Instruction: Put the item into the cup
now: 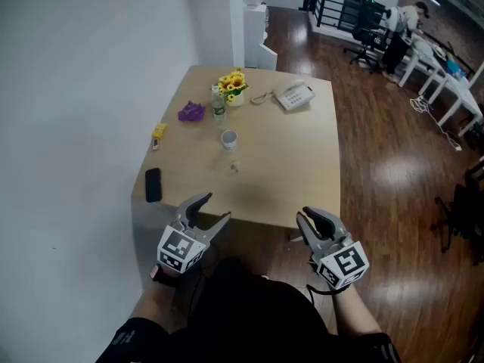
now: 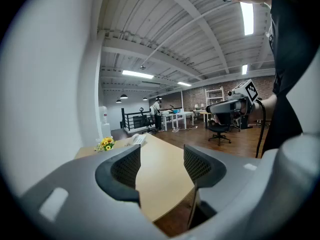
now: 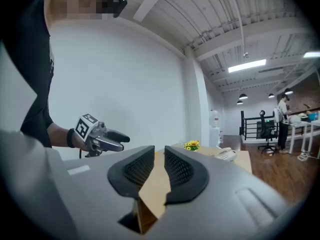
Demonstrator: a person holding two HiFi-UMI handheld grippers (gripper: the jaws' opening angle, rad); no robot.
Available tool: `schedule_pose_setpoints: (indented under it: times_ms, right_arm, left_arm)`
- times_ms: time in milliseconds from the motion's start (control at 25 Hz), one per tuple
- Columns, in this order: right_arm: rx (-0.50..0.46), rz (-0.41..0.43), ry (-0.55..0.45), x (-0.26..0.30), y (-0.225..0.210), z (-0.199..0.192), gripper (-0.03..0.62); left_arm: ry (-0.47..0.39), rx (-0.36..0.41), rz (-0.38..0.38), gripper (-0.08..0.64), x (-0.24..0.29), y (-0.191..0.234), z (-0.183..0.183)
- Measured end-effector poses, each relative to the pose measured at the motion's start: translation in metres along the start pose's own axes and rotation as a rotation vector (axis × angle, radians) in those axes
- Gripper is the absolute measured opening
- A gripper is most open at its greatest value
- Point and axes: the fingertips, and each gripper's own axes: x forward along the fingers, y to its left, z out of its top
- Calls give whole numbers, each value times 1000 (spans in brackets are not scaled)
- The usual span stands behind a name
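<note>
A small white cup [image 1: 229, 139] stands upright near the middle of the light wooden table [image 1: 291, 165]. A tiny pale item [image 1: 234, 167] lies on the table just in front of the cup. Both grippers hover off the table's near edge, well short of the two. My left gripper [image 1: 214, 208] [image 2: 161, 156] is wide open and holds nothing. My right gripper [image 1: 309, 218] [image 3: 159, 156] has its jaws only a narrow gap apart, with nothing between them. The right gripper view also catches the left gripper [image 3: 122, 140] at its left.
A black phone [image 1: 153, 184] lies at the table's left edge, with a yellow object [image 1: 159, 131] behind it. Further back are a purple object [image 1: 191, 112], a small bottle [image 1: 218, 109], a pot of sunflowers [image 1: 233, 86] and a desk telephone [image 1: 294, 96]. A white wall runs along the left.
</note>
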Motion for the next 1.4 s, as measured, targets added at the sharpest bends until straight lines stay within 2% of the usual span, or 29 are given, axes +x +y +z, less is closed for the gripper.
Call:
schedule_pose_setpoints:
  times_ms: [240,320,520,840,1200,1400]
  right_arm:
    - [-9,3,14,26,-22,1,80]
    - [-7,1,24,39,-30,-2,80]
    - [43,-34,53,74,-58,-13,80]
    - [62,-83,176,136,-102,-51,80]
    - [114,-84,265,183,-123,-81,80]
    - [152,-95,284,192,-130,-93,80]
  left_arm:
    - [45,12,-15,265,37,25,-8]
    - [71,25,-13,245,56,42,-18]
    - [201,106,-30,216,117,87,-74]
    - [403,126,-140,195,212,147,-160]
    - [613,162,-275,173,278,159,-231]
    - [679,157,-304,137,298,159,-254]
